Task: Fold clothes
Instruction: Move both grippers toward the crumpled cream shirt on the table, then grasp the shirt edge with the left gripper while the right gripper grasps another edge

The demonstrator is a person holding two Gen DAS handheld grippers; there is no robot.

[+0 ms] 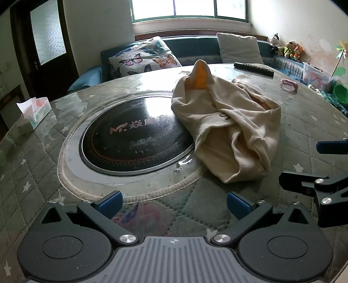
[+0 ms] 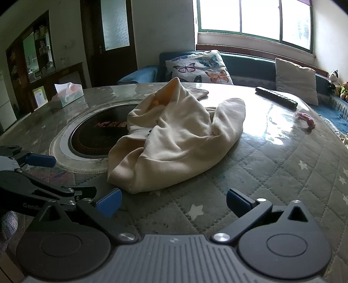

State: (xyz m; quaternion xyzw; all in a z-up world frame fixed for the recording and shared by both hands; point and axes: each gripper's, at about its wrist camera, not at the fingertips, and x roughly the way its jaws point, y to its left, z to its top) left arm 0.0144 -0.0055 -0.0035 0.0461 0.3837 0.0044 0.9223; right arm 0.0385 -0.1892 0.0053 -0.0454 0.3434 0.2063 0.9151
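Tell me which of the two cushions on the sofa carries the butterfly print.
The left cushion, nearer the dark door: white with coloured butterflies. The other cushion, further right under the window, is plain pale grey.

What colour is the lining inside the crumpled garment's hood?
Orange, against the cream garment. The lining shows best in the left wrist view, at the raised far end.

Daylight is pouring through the window (image 1: 189,9) far ahead of the claws, blowing it out white. Glare is streaking the glossy table (image 2: 271,122) beyond them. Edges are bending and darkening; the nearest corners are perhaps slightly blurring.
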